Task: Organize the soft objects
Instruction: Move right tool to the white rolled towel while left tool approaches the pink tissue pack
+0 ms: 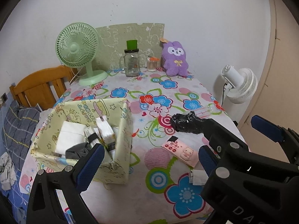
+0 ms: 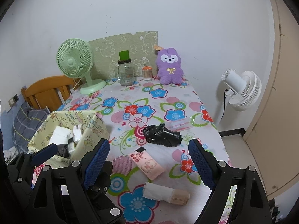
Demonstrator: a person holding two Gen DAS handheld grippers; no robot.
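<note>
Grippers tilt down over the floral table (image 2: 168, 155), left gripper (image 1: 149, 156) and right gripper (image 2: 149, 160) both released, empty.

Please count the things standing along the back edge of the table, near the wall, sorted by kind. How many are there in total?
Desk fan, green: 1
Glass jar with green lid: 1
Small container with orange top: 1
Purple plush toy: 1
Total: 4

Probably a home bedroom: wooden headboard (image 1: 39, 85), pillow (image 1: 18, 128), plush toy (image 1: 175, 58).
</note>
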